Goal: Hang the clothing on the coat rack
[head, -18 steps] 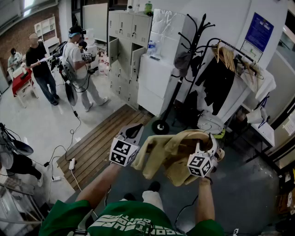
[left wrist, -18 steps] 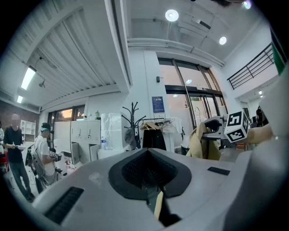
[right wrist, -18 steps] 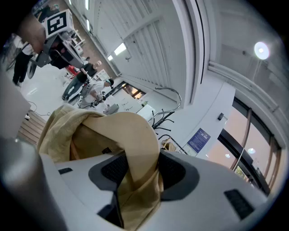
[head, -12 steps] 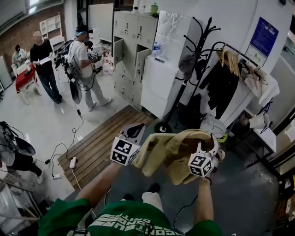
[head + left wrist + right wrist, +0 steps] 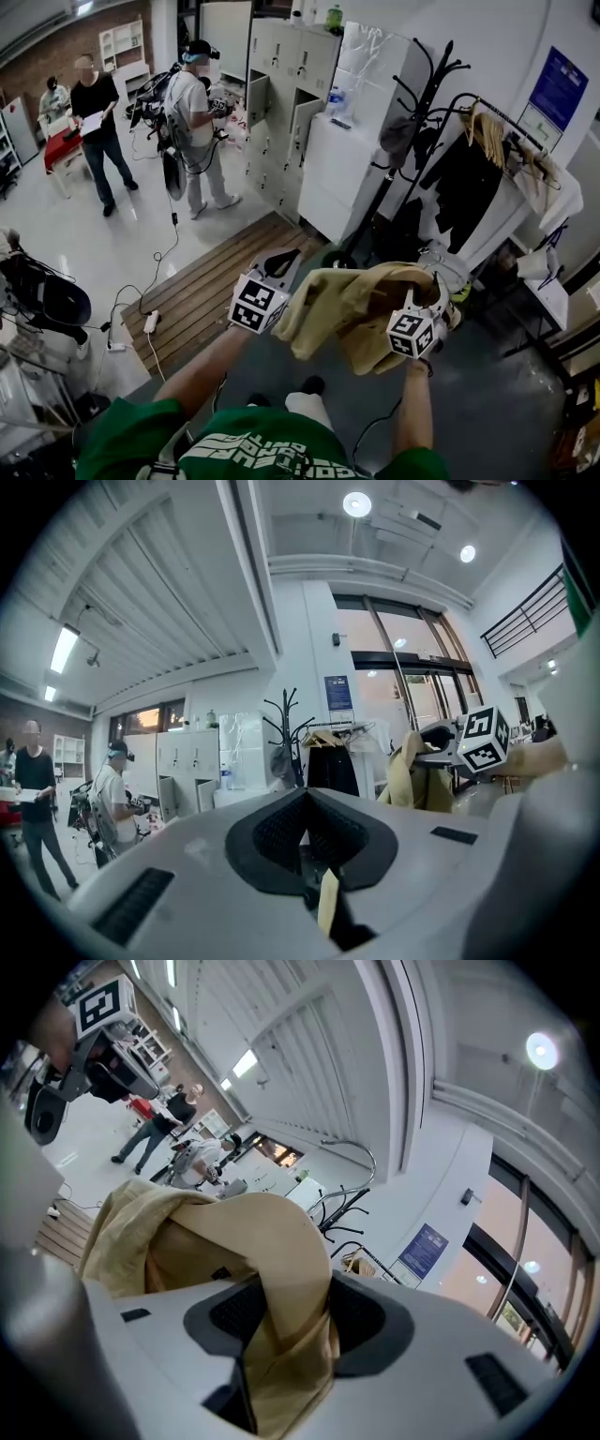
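Observation:
A tan garment (image 5: pixel 352 305) hangs bunched between my two grippers at chest height. My right gripper (image 5: pixel 427 292) is shut on a thick fold of it; in the right gripper view the cloth (image 5: pixel 187 1232) fills the gap between the jaws (image 5: pixel 295 1326). My left gripper (image 5: pixel 279 266) holds the garment's left edge, and a thin tan strip shows pinched low in its jaws (image 5: pixel 305 841). The black coat rack (image 5: pixel 427 103) stands ahead and to the right, a grey cap and dark items on its hooks. It also appears in the left gripper view as a coat rack (image 5: pixel 286 728).
Right of the rack is a clothes rail (image 5: pixel 497 131) with a black coat and hangers. White lockers (image 5: pixel 281 84) and a white cabinet (image 5: pixel 342 169) stand behind. A wooden platform (image 5: pixel 202 291) and cables lie on the floor at left. Two people (image 5: pixel 197 122) stand at the back left.
The grippers and garment keep almost the same hold and place. The head view has swung slightly, so the rack and the people at the back sit further right in the picture.

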A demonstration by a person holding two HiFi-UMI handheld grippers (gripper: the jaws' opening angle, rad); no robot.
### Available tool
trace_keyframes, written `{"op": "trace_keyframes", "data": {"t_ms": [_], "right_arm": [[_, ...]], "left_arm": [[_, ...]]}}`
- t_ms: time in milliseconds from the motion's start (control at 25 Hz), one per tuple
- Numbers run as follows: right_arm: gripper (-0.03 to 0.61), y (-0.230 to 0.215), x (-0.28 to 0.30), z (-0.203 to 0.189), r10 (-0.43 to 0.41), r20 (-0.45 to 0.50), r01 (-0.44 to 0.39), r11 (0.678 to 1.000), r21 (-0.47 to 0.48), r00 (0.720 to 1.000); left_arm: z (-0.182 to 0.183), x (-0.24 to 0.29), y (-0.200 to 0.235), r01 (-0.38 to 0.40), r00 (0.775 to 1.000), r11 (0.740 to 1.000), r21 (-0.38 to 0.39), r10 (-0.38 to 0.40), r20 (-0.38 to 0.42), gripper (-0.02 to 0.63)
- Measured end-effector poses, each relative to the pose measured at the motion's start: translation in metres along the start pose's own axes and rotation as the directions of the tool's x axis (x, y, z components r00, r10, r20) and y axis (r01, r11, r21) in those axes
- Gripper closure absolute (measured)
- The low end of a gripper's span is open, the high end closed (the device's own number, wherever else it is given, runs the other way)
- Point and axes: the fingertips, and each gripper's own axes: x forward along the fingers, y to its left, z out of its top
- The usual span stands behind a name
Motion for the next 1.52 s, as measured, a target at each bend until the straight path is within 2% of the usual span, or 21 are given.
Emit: {"op": "trace_keyframes", "data": {"t_ms": [360, 800, 1120, 1520], "right_arm": [[0.364, -0.008, 0.046, 0.009, 0.023, 0.011, -0.023, 1.000, -0.011, 1.000], [0.364, -0.034, 0.115, 0.002, 0.019, 0.029, -0.020, 1.000, 0.007, 0.999], [0.364, -0.059, 0.166, -0.013, 0.017, 0.062, -0.018, 1.000, 0.005, 0.998], [0.364, -0.084, 0.203, -0.041, 0.042, 0.080, -0.041, 0.999, -0.022, 0.996]], "left_arm": [[0.009, 0.039, 0.020, -0.019, 1.000, 1.000, -0.008, 0.019, -0.001, 0.609], [0.012, 0.115, 0.031, -0.028, 0.999, 1.000, 0.002, 0.028, -0.020, 0.609], [0.011, 0.167, 0.022, -0.047, 0.998, 0.999, 0.010, 0.047, -0.038, 0.609], [0.013, 0.212, 0.000, -0.078, 0.996, 0.997, 0.000, 0.077, -0.035, 0.609]]}}
